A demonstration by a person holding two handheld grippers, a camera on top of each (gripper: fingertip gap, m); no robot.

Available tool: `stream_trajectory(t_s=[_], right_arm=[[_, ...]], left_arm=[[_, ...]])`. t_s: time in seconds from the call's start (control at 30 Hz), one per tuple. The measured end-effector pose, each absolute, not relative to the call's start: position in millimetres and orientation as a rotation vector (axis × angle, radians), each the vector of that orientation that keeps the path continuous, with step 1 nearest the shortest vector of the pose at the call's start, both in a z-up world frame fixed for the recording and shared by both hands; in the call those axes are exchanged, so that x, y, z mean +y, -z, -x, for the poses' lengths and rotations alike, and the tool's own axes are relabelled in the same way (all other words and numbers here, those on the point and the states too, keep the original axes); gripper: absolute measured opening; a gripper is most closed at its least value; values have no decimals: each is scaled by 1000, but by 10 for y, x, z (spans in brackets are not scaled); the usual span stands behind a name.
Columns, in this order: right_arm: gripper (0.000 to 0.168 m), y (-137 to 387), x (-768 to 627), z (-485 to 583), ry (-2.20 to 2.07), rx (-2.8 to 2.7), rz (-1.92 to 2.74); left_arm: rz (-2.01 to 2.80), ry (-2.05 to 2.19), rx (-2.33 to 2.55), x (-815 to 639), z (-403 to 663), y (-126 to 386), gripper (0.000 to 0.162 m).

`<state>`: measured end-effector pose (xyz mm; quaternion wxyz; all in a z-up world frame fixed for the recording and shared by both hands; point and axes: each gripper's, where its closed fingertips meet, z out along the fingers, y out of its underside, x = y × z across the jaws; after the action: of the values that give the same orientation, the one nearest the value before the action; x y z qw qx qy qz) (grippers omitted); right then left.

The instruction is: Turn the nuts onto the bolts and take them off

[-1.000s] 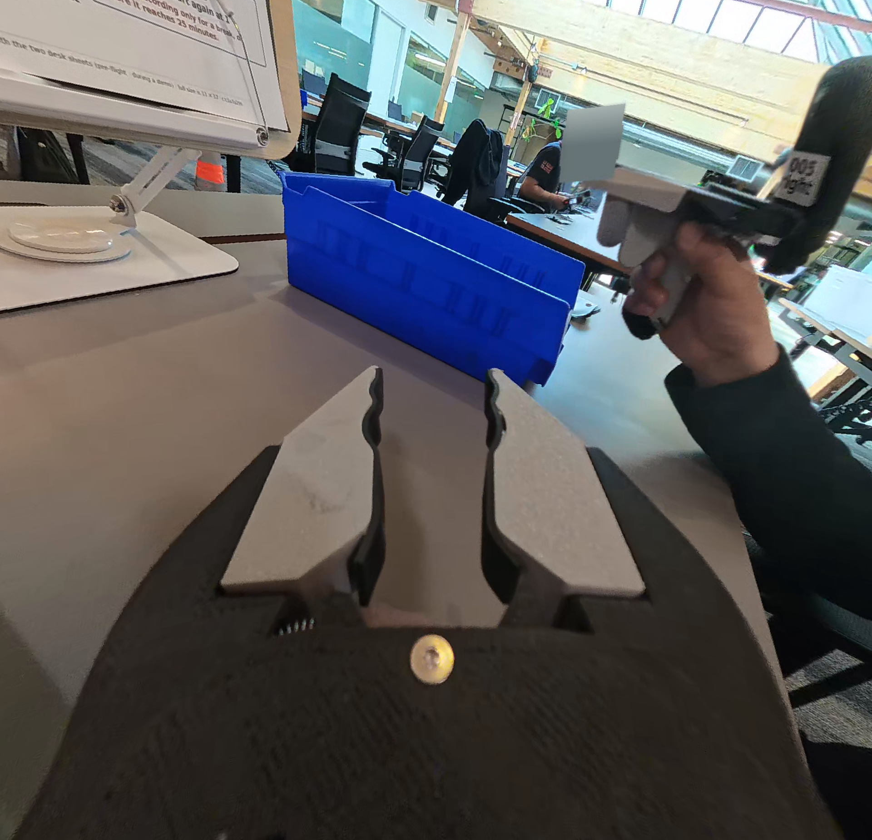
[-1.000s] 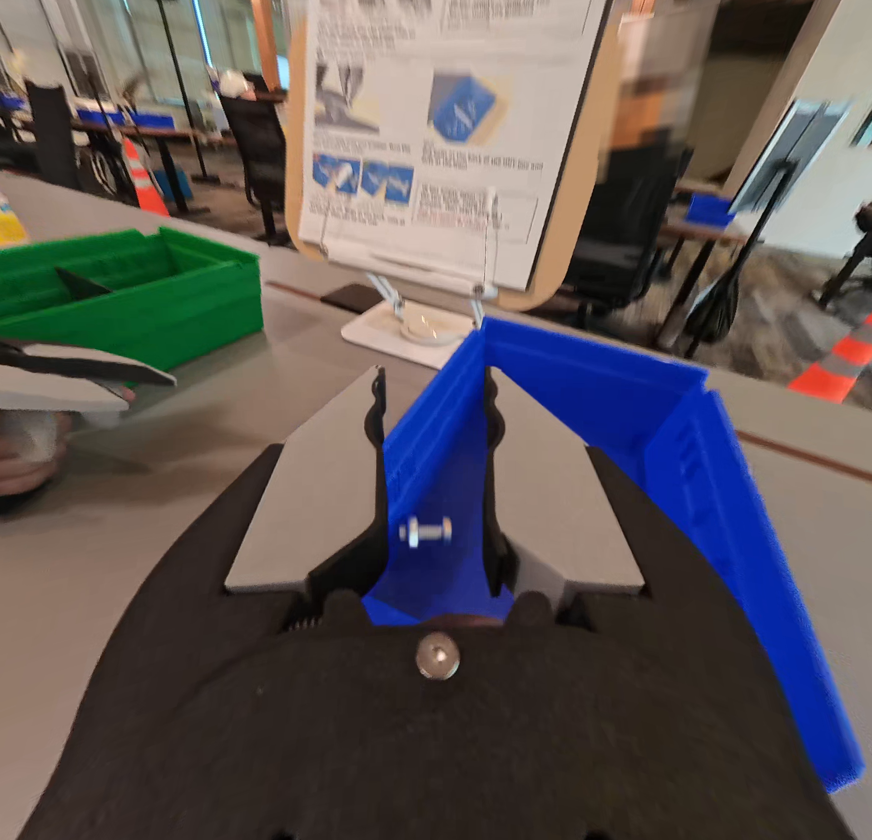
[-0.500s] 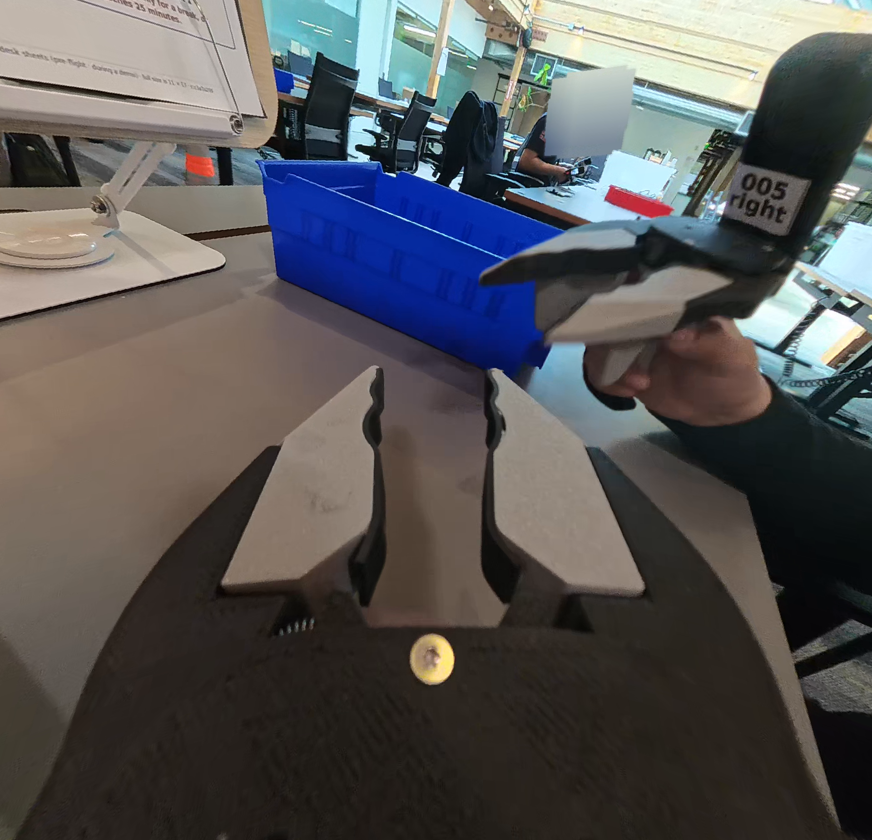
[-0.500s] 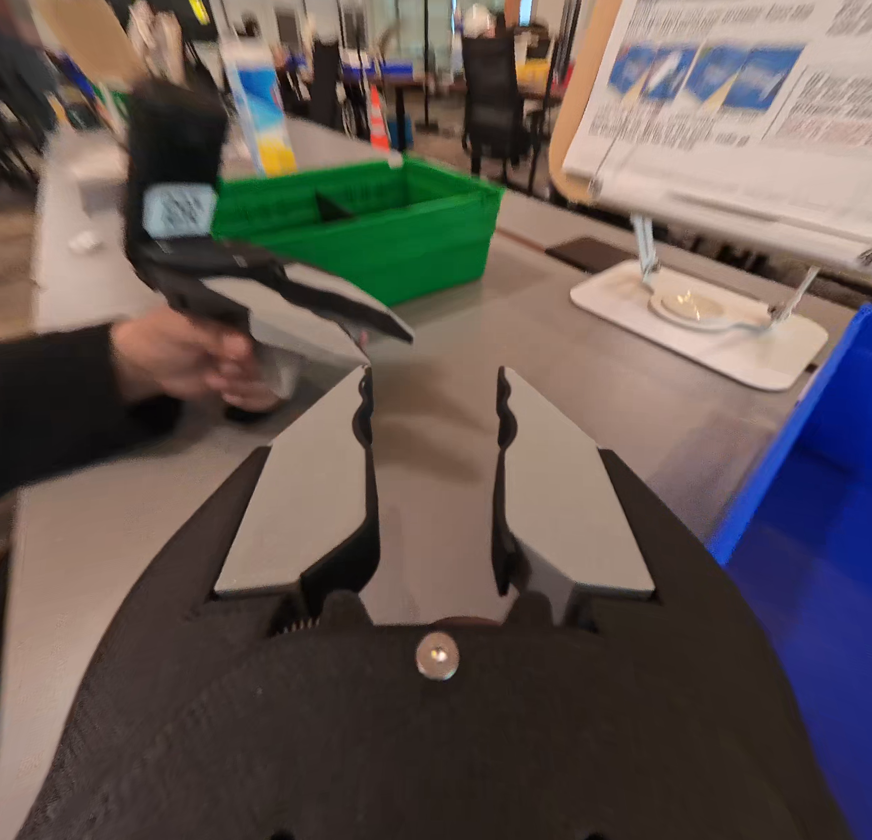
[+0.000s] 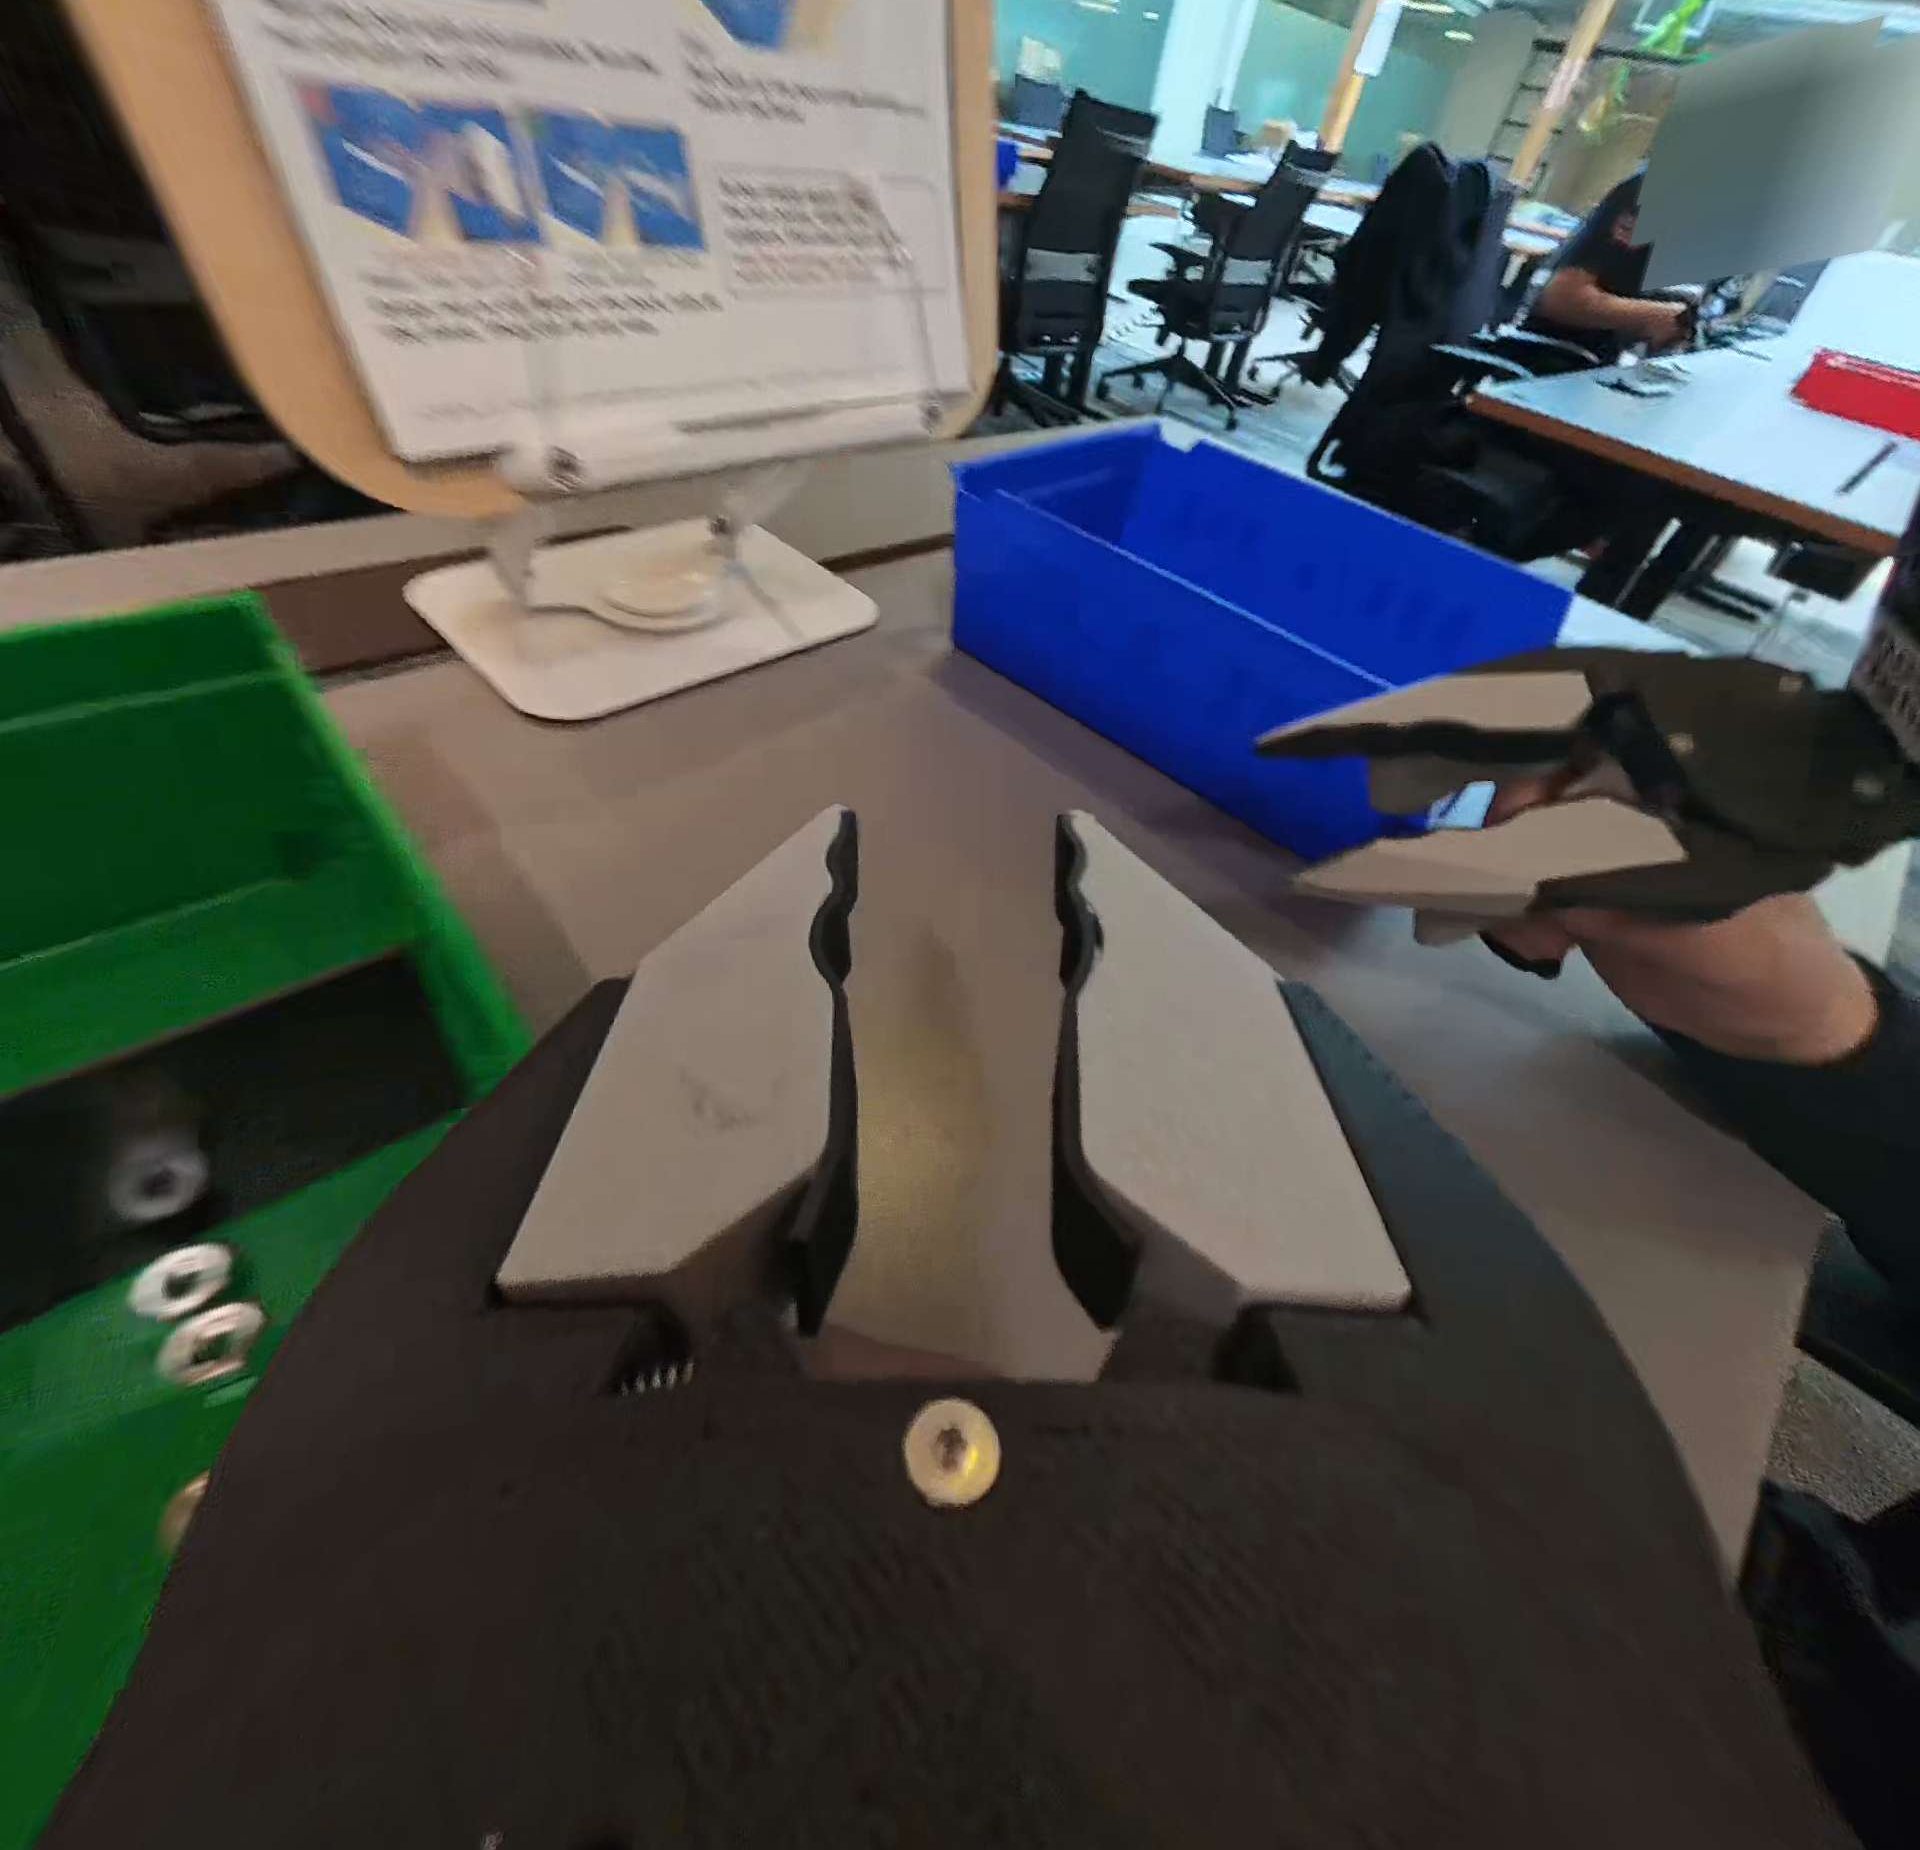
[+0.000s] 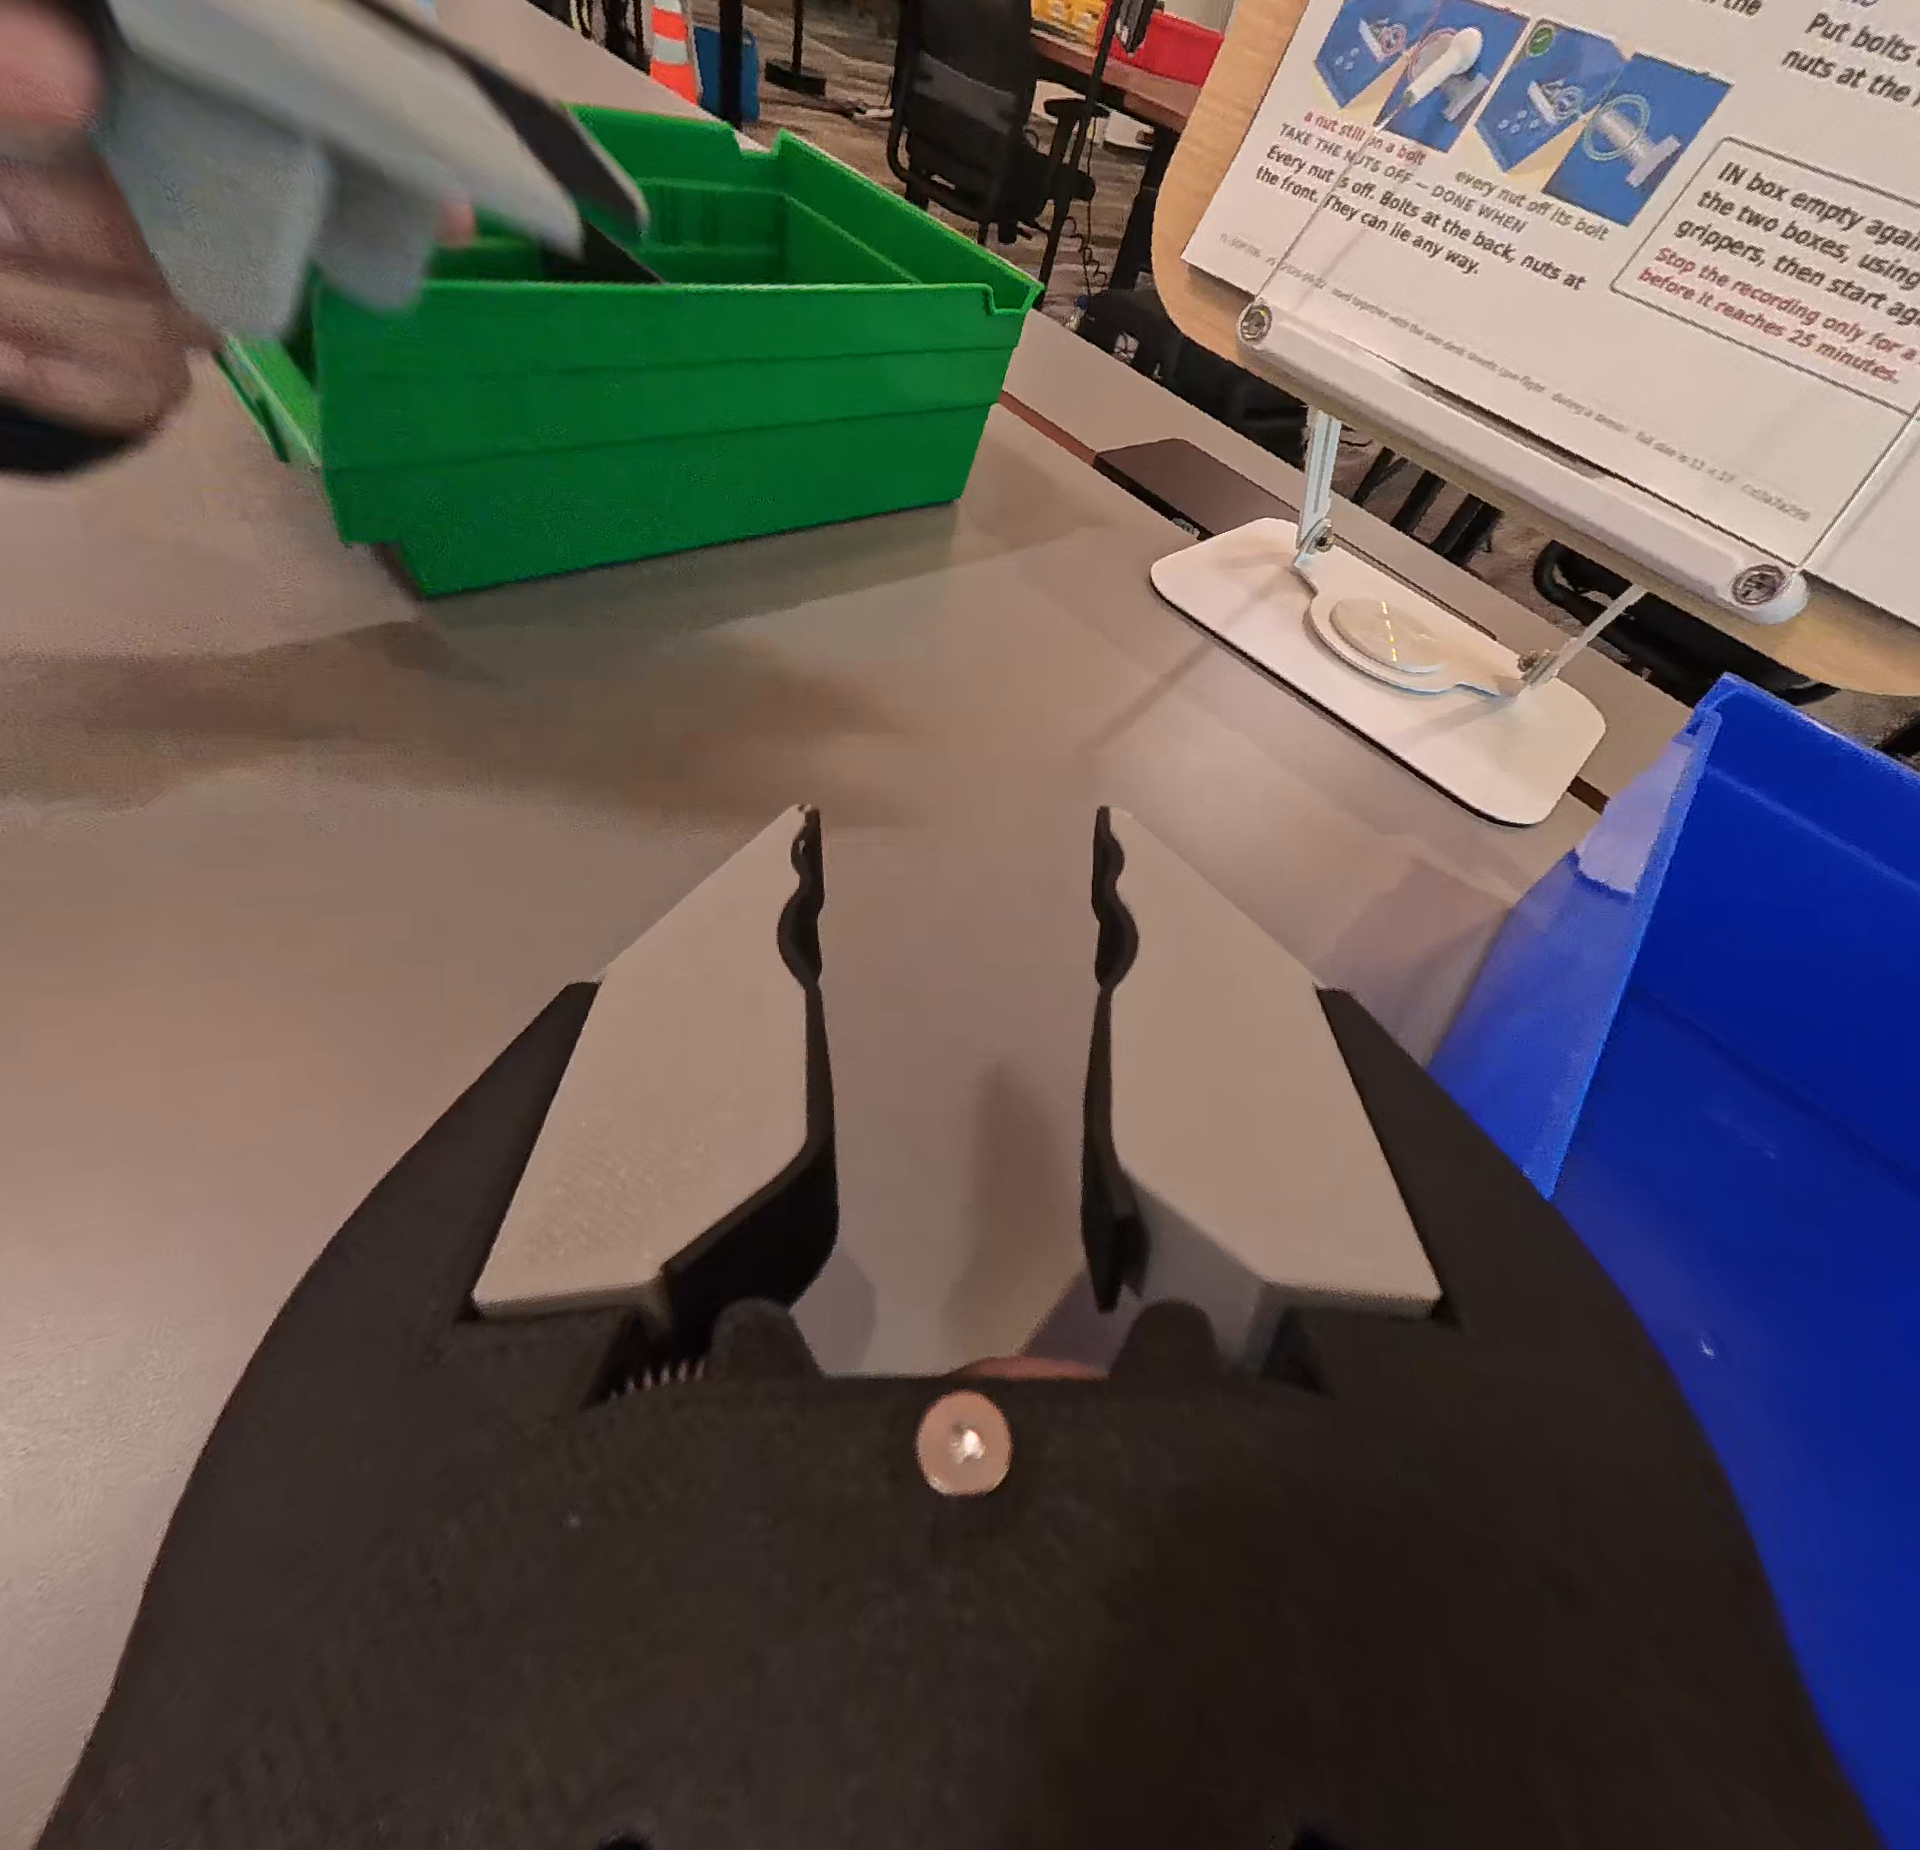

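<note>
My left gripper (image 5: 954, 832) is open and empty, held above the grey table beside the green bin (image 5: 177, 865). Loose silver nuts (image 5: 197, 1317) lie in the bin's front compartment, and a bolt head (image 5: 154, 1182) shows behind the black divider. My right gripper (image 6: 956, 832) is open and empty over the table between the green bin (image 6: 644, 387) and the blue bin (image 6: 1745, 1021). The right gripper also shows at the right of the left wrist view (image 5: 1288, 808), jaws apart. The left gripper shows blurred at the top left of the right wrist view (image 6: 623, 242), over the green bin.
A document stand with an instruction sheet (image 5: 613, 169) stands on a white base (image 5: 644, 605) at the back of the table, between the bins. The blue bin (image 5: 1226, 616) sits at the right. Office chairs, desks and a seated person are beyond the table.
My left gripper has swung left, from facing the blue bin to the green bin's edge. My right gripper has moved out of the blue bin and now faces the table between the bins.
</note>
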<state>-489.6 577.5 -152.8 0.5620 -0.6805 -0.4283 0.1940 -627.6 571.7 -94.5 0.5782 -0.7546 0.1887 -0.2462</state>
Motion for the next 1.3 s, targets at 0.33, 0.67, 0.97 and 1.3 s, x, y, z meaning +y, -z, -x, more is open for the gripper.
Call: stream_trajectory(t_s=[0.33,0.67,0.97,1.3], right_arm=[[49,1566,5793,4888,-419,-1013,1608],[48,1555,5801,4894,-470,-989,1621],[48,1513,5790,4877,-508,-972,1615],[48,1525,5779,4892,-502,-985,1612]], left_arm=[[2140,327,309,5872,7700,1387,36],[2579,5,588,5828,7925,2196,27],[2684,30,582,5816,7997,2444,3],[2606,-40,623,5834,8004,2320,3]])
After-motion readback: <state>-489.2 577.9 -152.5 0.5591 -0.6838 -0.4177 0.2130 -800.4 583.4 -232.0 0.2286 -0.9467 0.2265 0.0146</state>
